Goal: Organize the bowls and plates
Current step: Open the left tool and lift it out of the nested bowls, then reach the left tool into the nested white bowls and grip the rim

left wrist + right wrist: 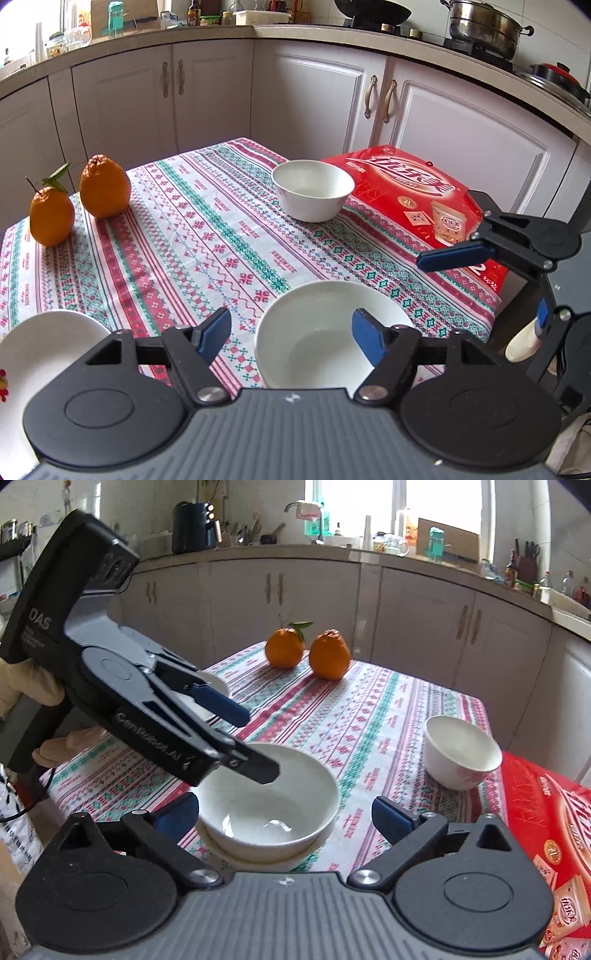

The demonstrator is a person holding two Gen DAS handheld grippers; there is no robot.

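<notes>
A wide white bowl (314,339) (269,805) sits near the table's front edge on a white plate whose rim (258,860) shows under it. My left gripper (290,332) (255,742) is open, one finger over the bowl's inside and one outside its rim. My right gripper (284,814) (454,254) is open and empty, just in front of the same bowl. A smaller white bowl (313,189) (460,757) stands farther back beside the red box. Another white plate (44,350) lies at the left, partly hidden by the left gripper.
Two oranges (77,199) (308,651) sit at the table's far corner. A flat red box (417,195) (546,834) lies along the table's right side. White kitchen cabinets (221,92) and counters surround the patterned tablecloth (207,236).
</notes>
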